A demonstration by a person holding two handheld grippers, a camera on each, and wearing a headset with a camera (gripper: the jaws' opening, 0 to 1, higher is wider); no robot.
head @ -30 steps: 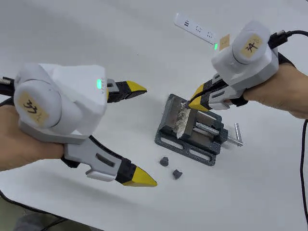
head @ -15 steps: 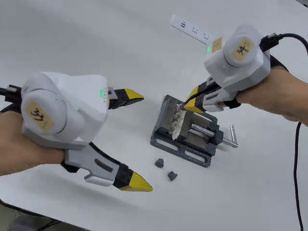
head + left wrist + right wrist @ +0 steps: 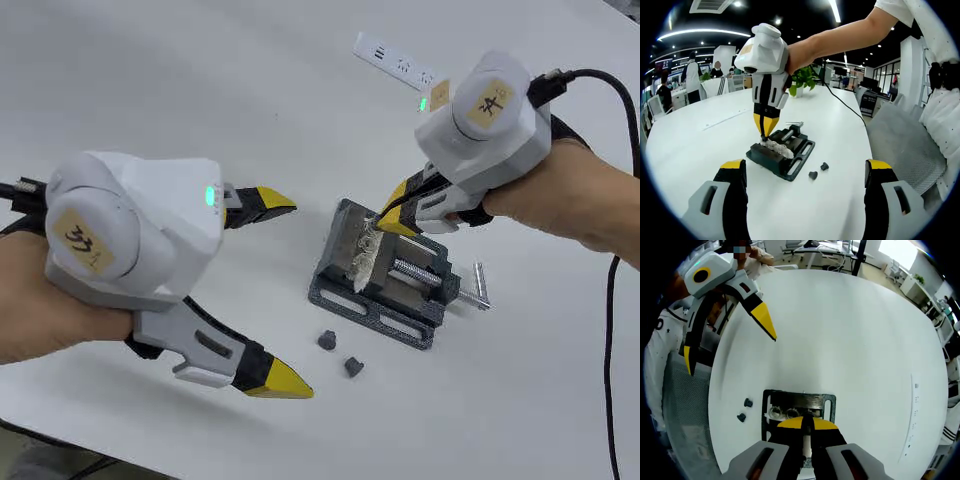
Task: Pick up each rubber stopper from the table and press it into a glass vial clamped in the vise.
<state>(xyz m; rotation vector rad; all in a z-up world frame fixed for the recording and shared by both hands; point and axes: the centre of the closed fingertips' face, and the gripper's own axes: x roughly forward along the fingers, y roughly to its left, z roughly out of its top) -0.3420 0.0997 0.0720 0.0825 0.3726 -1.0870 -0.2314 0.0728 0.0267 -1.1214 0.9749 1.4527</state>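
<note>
Here, in the head view, the left gripper (image 3: 278, 290) hovers over the near left part of the white table (image 3: 200, 90), its jaws spread wide with nothing between them. The right gripper (image 3: 385, 224) reaches in from the right edge, its yellow tips drawn together directly over the glass vials (image 3: 366, 250) clamped in the dark vise (image 3: 395, 300). Whether anything is pinched between those tips cannot be made out. Two rubber stoppers (image 3: 327, 341) lie loose on the table just beside the vise, on the side facing the near edge and close to each other. A white power strip (image 3: 395, 58) lies toward the far edge.

Next, in the left gripper view, the left gripper (image 3: 805, 169) shows its own jaws well apart. Beyond them the right gripper (image 3: 765, 131) points straight down with its tips at the vials (image 3: 776, 146) in the vise (image 3: 790, 160). The stoppers (image 3: 813, 175) sit on the table to the vise's right.

Finally, in the right gripper view, the right gripper (image 3: 805, 423) has its tips closed together above the vise (image 3: 790, 396), next to the vials' (image 3: 774, 412) open rims. The stoppers (image 3: 748, 402) lie left of the vise, and the left gripper (image 3: 729, 347) hangs agape beyond them.
</note>
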